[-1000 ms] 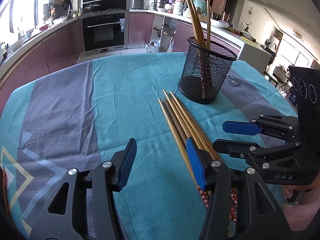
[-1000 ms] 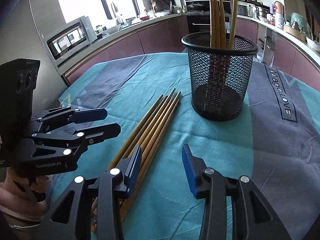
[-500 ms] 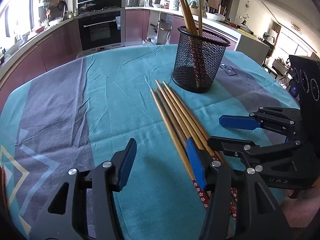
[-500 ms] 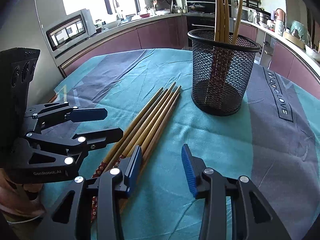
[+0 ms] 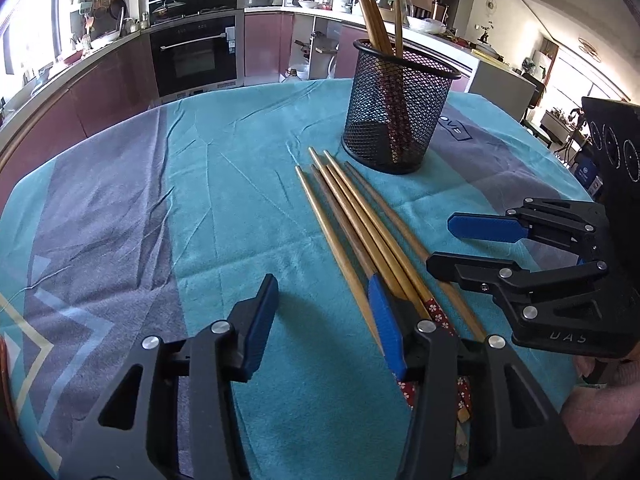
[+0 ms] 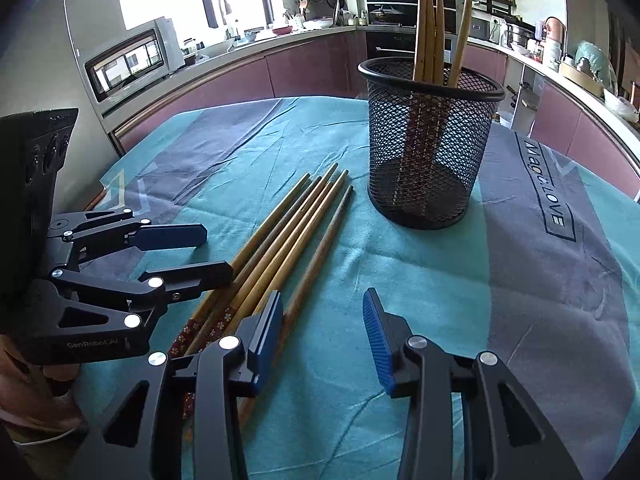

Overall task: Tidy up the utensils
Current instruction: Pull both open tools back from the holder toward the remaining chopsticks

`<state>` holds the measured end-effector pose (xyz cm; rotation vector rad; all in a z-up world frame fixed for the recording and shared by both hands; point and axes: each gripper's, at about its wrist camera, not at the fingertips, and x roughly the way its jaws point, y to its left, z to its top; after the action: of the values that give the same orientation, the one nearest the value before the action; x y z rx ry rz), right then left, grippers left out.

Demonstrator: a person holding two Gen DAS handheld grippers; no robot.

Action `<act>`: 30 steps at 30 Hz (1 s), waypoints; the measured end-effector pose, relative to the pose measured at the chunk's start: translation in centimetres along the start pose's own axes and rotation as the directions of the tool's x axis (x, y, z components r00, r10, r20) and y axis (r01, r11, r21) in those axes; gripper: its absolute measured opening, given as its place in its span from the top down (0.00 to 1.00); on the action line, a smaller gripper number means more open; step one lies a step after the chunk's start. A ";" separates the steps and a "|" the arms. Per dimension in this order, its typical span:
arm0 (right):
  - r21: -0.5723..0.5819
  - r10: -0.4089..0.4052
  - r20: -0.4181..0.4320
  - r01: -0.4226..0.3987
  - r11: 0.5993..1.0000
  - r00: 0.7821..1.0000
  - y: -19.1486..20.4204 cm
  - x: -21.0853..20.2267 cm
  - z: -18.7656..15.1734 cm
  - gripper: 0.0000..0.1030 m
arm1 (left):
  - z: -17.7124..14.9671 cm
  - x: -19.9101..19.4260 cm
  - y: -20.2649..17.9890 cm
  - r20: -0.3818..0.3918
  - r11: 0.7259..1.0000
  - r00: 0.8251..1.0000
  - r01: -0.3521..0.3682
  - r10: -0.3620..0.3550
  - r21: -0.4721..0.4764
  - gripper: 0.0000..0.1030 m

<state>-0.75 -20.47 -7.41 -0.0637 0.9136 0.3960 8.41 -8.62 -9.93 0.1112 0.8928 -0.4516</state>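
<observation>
Down low, loose chopsticks (image 5: 362,236) hide behind both spread, empty grippers; the left gripper (image 5: 324,320) is closing. Mesh cup (image 6: 430,144) holds more chopsticks.

- You are seeing "GenRobot.AI" on the left gripper (image 6: 212,254).
- "DAS" is showing on the right gripper (image 5: 472,248).
- "Magic LOVE" is showing on the tablecloth (image 6: 554,196).

Five chopsticks (image 5: 360,224) lie side by side on the tablecloth (image 5: 224,208), their tips just before the mesh holder (image 5: 400,108). More chopsticks (image 6: 430,28) stand inside the mesh holder. Behind the mesh holder runs the kitchen counter (image 6: 240,56).
</observation>
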 end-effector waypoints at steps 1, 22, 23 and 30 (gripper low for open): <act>0.001 -0.003 -0.001 0.003 1.000 1.000 -0.1 0.0 0.0 0.62 | 0.0 0.0 0.1 0.000 1.000 1.000 0.000 0.000 0.003 0.57; -0.006 -0.035 -0.011 0.035 0.999 0.999 0.4 1.6 1.5 0.70 | 1.9 2.0 -0.1 -0.014 0.999 0.999 -0.038 0.039 0.004 0.67; -0.007 -0.037 -0.012 0.037 0.999 0.999 0.4 1.6 1.5 0.71 | 2.0 2.0 -0.1 -0.013 0.999 0.999 -0.041 0.041 0.001 0.69; 0.008 -0.027 -0.011 0.027 1.000 1.000 0.3 2.0 1.9 0.76 | 2.1 2.2 0.0 -0.010 0.999 0.999 -0.047 0.047 -0.014 0.73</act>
<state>1.72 -19.14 -7.76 -0.0709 0.9238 0.3677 11.18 -9.94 -10.31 0.1213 0.9009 -0.4010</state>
